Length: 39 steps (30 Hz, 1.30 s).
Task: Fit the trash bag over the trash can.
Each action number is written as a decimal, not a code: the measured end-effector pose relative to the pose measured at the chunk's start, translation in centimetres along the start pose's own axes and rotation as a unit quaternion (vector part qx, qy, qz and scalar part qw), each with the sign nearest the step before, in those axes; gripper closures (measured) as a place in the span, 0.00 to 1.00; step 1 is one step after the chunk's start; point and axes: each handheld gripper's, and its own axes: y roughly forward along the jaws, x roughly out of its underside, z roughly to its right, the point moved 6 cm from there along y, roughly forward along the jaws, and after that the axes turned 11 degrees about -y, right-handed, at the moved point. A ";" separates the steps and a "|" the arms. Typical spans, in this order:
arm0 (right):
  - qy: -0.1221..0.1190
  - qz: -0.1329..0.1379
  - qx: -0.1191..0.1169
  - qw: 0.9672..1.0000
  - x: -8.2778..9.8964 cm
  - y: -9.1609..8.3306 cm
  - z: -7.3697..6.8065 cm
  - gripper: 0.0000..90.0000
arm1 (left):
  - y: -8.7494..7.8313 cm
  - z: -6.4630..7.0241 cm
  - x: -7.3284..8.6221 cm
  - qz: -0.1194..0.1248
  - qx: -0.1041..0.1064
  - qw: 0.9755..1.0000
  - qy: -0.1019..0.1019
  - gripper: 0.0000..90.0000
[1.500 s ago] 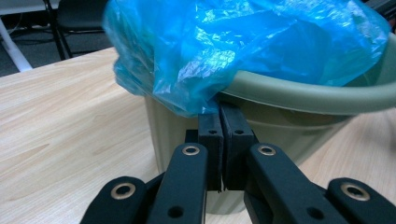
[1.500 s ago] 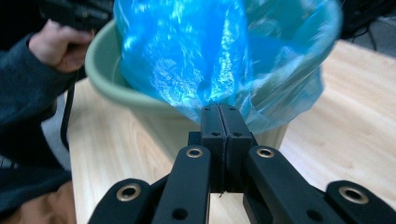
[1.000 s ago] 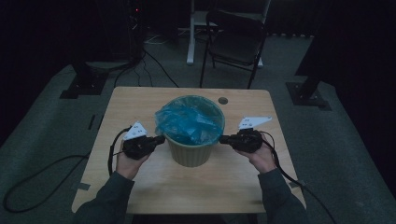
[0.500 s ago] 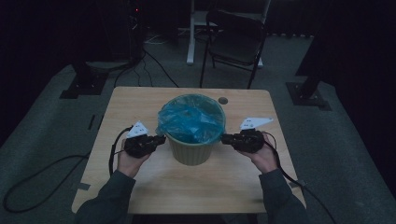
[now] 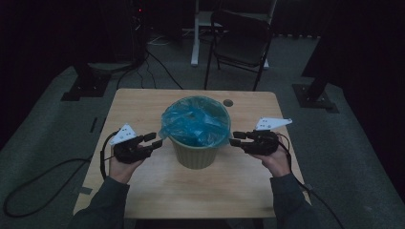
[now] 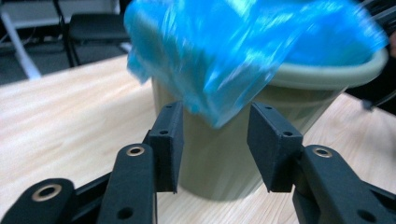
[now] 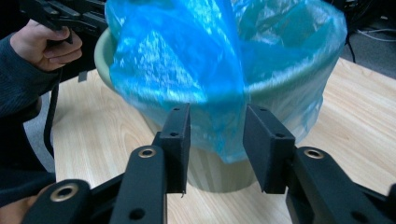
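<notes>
Left gripper (image 5: pixel 156 139) and right gripper (image 5: pixel 235 139) flank the bin (image 5: pixel 195 153); both jaws, just opening, hold nothing; the blue bag (image 5: pixel 193 121) hangs just ahead of each.

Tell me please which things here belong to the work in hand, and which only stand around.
Belong to the work:
- blue bag, lining the bin
- green bin
- left gripper, jaws open beside the bag
- right gripper, jaws open beside the bag

Only standing around:
- black chair behind the table
- floor cables

Bin (image 5: pixel 195 151) mid-table (image 5: pixel 143 102); bag (image 5: pixel 193 121) inside; chair (image 5: pixel 241 40) behind.
</notes>
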 end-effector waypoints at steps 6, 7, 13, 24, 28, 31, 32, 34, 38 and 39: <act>0.012 0.024 0.012 1.000 -1.4 0.3 0.4 0.65 | 0.1 0.3 -1.8 0.030 0.014 0.999 -0.010 0.58; 0.012 0.022 0.016 1.000 -1.5 0.4 0.4 0.65 | 0.3 0.4 -1.9 0.029 0.014 0.999 -0.009 0.58; 0.005 0.005 0.028 1.000 -1.6 1.1 0.3 0.71 | 1.5 0.6 -1.8 0.009 -0.003 1.000 0.003 0.65; -0.007 -0.002 0.006 1.000 -1.5 1.0 -0.8 0.99 | 1.2 1.5 -1.2 -0.006 0.001 1.000 0.017 0.99; -0.011 -0.003 -0.002 1.000 -1.2 1.0 -1.2 1.00 | 0.9 1.9 -0.2 -0.011 0.005 1.000 0.013 0.99; -0.010 -0.004 -0.015 1.000 -0.9 1.3 -1.6 1.00 | 1.1 2.0 0.6 -0.020 0.010 1.000 0.012 1.00; -0.010 -0.007 -0.017 1.000 -0.7 1.4 -1.8 1.00 | 1.2 2.0 0.8 -0.023 0.013 1.000 0.010 1.00; -0.008 -0.006 -0.027 1.000 -0.5 1.6 -2.0 1.00 | 1.6 2.1 1.3 -0.033 0.016 0.999 0.013 1.00; -0.008 -0.015 -0.040 0.999 0.1 1.8 -2.2 1.00 | 2.7 2.5 2.4 -0.056 0.022 0.998 0.025 1.00; -0.012 -0.023 -0.042 0.999 0.3 2.0 -2.3 1.00 | 2.9 2.6 2.5 -0.059 0.022 0.998 0.027 1.00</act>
